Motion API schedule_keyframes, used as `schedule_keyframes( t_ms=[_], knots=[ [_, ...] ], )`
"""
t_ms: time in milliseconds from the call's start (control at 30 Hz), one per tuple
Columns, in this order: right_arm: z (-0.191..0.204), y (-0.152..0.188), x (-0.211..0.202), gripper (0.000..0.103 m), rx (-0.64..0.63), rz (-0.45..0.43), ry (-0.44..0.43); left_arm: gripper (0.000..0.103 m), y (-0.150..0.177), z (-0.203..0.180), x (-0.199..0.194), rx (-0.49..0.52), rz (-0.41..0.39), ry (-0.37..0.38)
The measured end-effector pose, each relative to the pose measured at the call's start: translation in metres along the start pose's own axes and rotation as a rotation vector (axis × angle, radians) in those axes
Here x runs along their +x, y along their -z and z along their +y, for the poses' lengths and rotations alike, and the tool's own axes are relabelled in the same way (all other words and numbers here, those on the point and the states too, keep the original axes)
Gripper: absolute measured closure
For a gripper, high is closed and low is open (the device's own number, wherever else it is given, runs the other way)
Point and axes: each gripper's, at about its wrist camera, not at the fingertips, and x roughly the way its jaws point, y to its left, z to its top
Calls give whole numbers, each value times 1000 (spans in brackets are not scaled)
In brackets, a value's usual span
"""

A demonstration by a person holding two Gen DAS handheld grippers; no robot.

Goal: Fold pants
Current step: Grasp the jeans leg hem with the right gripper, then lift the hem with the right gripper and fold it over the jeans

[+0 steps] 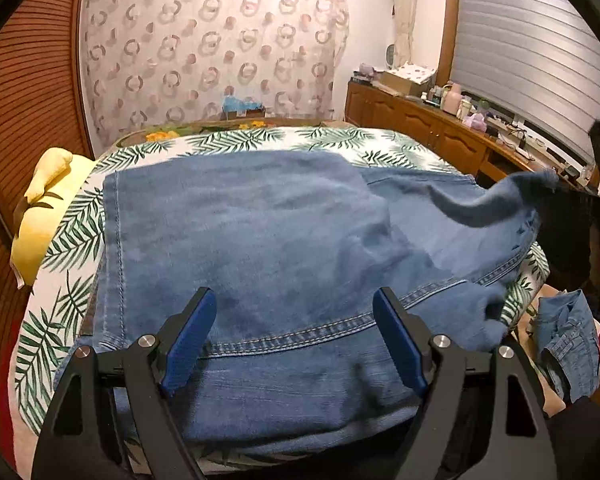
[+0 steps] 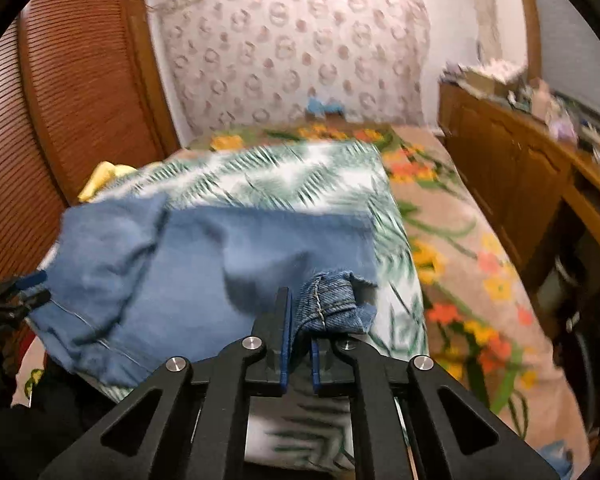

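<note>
Right wrist view shows your right gripper [image 2: 300, 344] pinched tight on a bunched denim hem [image 2: 332, 300] of the pants [image 2: 204, 264], with the cloth rising out of the closed pads and the rest of the garment draping away to the left over the palm-leaf sheet [image 2: 300, 176] of the bed. In the left wrist view your left gripper [image 1: 300, 340] stands wide over the near part of the pants [image 1: 260, 232], pads apart with only flat denim under them and nothing gripped; the stitched waistband seam [image 1: 300, 338] runs just beyond the pads. The pants lie spread across the sheet, one lifted corner [image 1: 532, 184] raised at the far right where the other tool holds it. I judge the step in hand to be carrying that raised end over to make a fold. To do it well, keep the pinch firm, since the hem is thick and bunched and could slip out sideways. Carry it high enough that the loose cloth clears the layer below, or it will drag and wrinkle. Use the open gripper to pin the near denim so the base does not slide on the sheet. Aim the hem along the left side seam [image 1: 118, 240] so the edges match. The yellow cloth [image 1: 44, 216] at the left edge sits apart; leave it alone.
</note>
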Motion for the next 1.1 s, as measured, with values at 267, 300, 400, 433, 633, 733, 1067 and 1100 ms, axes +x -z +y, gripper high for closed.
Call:
schedule_keyframes(
  t_ms=[267,300,400,433,633,733,1067,1100],
  knots=[
    [54,-44,-20,99,-136,-111,-121,22,-5,2,-11,-2,-30,2],
    [60,-48,-19,99,-154,-121,-137,22,-5,4,-13,-2,-34,1],
    [83,-55,-20,99,-217,-138,-203,22,-6,8,-18,-6,-47,-3],
    [91,-58,-17,99,-235,-139,-233,22,-6,10,-20,-8,-53,-5],
    [145,-73,10,99,-360,-127,-339,22,-6,19,-27,-26,-64,-20],
    [157,-78,29,99,-390,-100,-384,22,-3,24,-29,-32,-65,-25],
    [154,-81,96,82,-423,81,-409,22,5,37,-22,-61,-40,-29],
    [158,-83,97,80,-424,88,-409,22,6,37,-22,-61,-39,-29]
  ],
)
